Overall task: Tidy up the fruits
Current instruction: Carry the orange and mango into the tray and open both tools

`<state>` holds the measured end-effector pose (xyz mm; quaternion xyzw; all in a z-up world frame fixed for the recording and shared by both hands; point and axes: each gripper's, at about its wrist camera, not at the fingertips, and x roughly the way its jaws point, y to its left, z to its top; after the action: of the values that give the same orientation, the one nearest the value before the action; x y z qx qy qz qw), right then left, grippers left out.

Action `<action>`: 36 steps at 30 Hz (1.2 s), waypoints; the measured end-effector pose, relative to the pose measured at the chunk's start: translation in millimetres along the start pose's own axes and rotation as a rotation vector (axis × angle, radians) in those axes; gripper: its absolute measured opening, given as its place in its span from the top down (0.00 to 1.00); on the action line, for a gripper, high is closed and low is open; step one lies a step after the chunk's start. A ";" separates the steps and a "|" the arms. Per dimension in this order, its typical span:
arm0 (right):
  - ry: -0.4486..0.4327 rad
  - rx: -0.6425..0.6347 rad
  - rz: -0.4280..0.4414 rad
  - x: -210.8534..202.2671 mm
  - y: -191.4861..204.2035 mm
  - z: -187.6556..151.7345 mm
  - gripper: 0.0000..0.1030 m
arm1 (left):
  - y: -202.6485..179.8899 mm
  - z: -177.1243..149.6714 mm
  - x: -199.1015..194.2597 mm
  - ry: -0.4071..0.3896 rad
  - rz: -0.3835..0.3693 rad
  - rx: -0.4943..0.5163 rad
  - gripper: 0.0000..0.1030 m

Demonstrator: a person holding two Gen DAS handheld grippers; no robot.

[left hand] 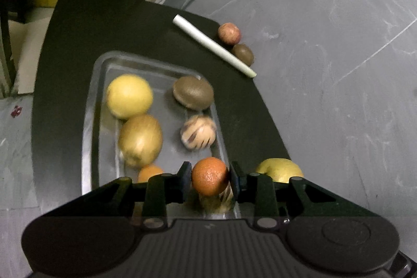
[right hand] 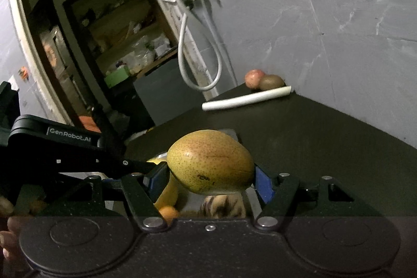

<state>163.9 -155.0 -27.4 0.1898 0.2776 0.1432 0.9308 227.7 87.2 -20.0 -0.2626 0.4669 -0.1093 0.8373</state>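
Observation:
My left gripper (left hand: 209, 177) is shut on a small orange (left hand: 210, 175) and holds it above the near end of a metal tray (left hand: 90, 106) on a black table. In the tray lie a yellow lemon (left hand: 129, 95), a golden kiwi (left hand: 140, 140), a brown kiwi (left hand: 193, 92), a striped pale fruit (left hand: 198, 131) and another orange (left hand: 149, 173). My right gripper (right hand: 211, 180) is shut on a yellow-green pear (right hand: 211, 162), held above the tray; the same pear shows in the left wrist view (left hand: 280, 170). The left gripper's body (right hand: 57, 147) is at the left of the right wrist view.
A white tube (left hand: 213, 44) lies at the table's far corner, with a reddish fruit (left hand: 228, 33) and a small brown kiwi (left hand: 243, 54) behind it against the grey wall. A white cable loop (right hand: 206, 54) hangs on the wall. A doorway with shelves (right hand: 109, 43) is to the left.

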 end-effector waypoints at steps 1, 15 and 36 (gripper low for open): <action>0.008 -0.003 0.001 -3.0 0.4 -3.1 0.31 | 1.5 -3.5 -0.2 0.004 0.003 -0.001 0.67; 0.092 -0.041 0.000 -19.1 1.9 -40.3 0.31 | 10.1 -42.8 -3.9 0.036 0.072 0.076 0.67; 0.166 -0.087 -0.012 3.2 12.3 -57.8 0.31 | 31.8 -63.9 -8.4 0.055 0.145 0.104 0.67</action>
<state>131.4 -127.1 -68.3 0.1351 0.3484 0.1647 0.9128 167.5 95.9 -58.3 -0.1814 0.5011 -0.0796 0.8424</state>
